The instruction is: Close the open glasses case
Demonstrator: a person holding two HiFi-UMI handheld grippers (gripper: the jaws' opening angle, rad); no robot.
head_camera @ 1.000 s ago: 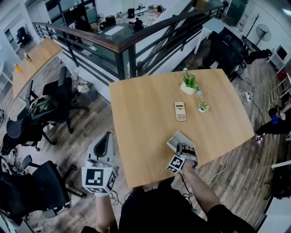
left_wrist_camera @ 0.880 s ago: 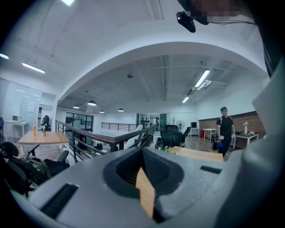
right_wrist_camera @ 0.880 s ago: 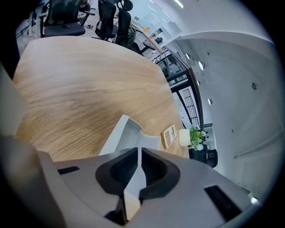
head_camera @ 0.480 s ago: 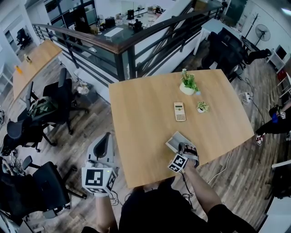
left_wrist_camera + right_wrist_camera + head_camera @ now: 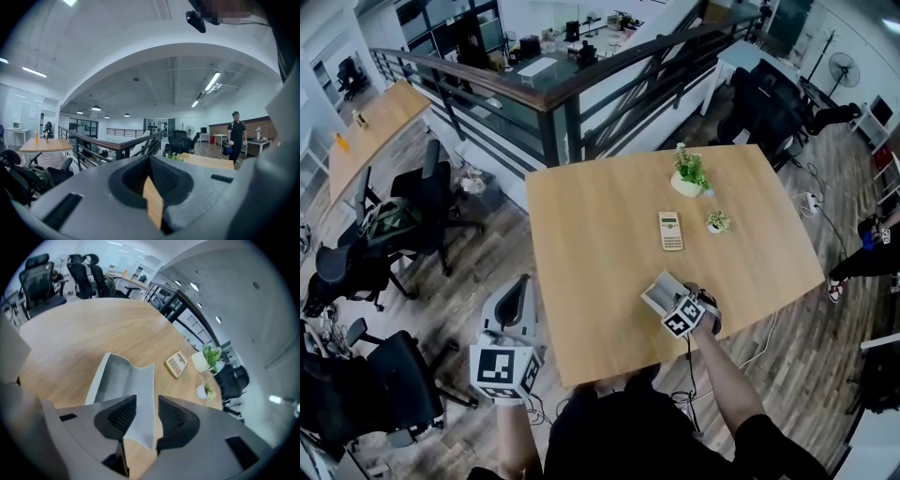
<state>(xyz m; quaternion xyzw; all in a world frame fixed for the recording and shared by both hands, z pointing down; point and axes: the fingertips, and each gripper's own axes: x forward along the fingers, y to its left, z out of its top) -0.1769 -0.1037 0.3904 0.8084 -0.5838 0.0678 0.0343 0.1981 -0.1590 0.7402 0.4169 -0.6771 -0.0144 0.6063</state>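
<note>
Open-plan office, wood-plank floor [image 5: 492,246], dark railing [image 5: 534,89] behind the work area, office chairs [image 5: 422,202] at the left. A pale wooden tabletop [image 5: 591,272] is seen from above in the head view.

Items noted on the tabletop:
- glasses case [image 5: 657,292], grey, open, near the front edge and right of centre
- calculator [image 5: 671,230], farther back, well apart from the case
- small potted plant [image 5: 717,221] just beside the calculator, on its right
- larger potted plant [image 5: 688,172] in a white pot, near the back edge

Right gripper [image 5: 673,302]: held over the near end of the case and pointed steeply down. In the right gripper view the case's body is seen lying flat on the wood, and its loose grey flap reaches back toward the camera and passes between the two fingers [image 5: 123,414]. The fingers are being spread at this moment; a gap is visible between the dark pads and the flap is not pinched (the left pad's edge only overlaps it in view). The case is not yet closed.

Left gripper [image 5: 519,281]: held off the tabletop's left side, above the floor, pointed roughly level. In the left gripper view its fingers are pressed together with nothing gripped. A standing person [image 5: 236,136] is visible far off in that view.
</note>
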